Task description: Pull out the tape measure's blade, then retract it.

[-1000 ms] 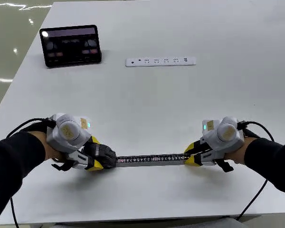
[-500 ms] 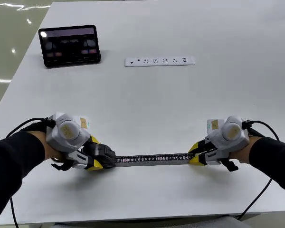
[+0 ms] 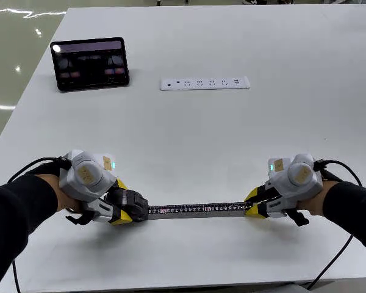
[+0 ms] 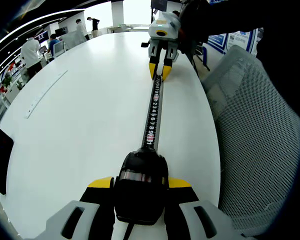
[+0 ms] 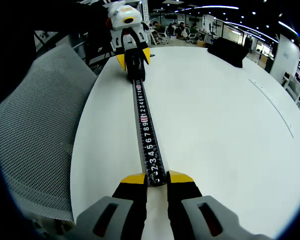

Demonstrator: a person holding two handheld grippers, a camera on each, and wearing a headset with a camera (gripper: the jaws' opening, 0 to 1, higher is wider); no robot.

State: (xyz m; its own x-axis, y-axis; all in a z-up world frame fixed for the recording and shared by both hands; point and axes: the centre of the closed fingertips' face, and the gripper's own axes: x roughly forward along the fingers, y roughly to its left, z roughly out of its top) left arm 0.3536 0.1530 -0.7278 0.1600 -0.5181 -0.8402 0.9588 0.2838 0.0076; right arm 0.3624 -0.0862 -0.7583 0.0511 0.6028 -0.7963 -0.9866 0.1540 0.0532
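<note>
A black tape measure case [image 3: 132, 204] [image 4: 142, 184] lies near the table's front edge, and my left gripper [image 3: 123, 206] [image 4: 140, 186] is shut on it. Its dark numbered blade [image 3: 198, 210] [image 4: 153, 113] [image 5: 147, 136] runs flat along the table to the right. My right gripper [image 3: 251, 202] [image 5: 155, 179] is shut on the blade's free end. The left gripper view looks along the blade to the right gripper [image 4: 160, 69]; the right gripper view looks back to the left gripper [image 5: 134, 59] and case [image 5: 135, 68].
A black tablet [image 3: 90, 63] stands at the back left of the white table [image 3: 195, 140]. A white power strip [image 3: 205, 83] lies at the back middle. A grey mesh chair [image 4: 255, 145] sits by the near edge. Cables [image 3: 338, 247] trail from both grippers.
My right gripper has moved further right with the blade's end, drawing more blade out of the case. The left gripper holds the case in about the same place.
</note>
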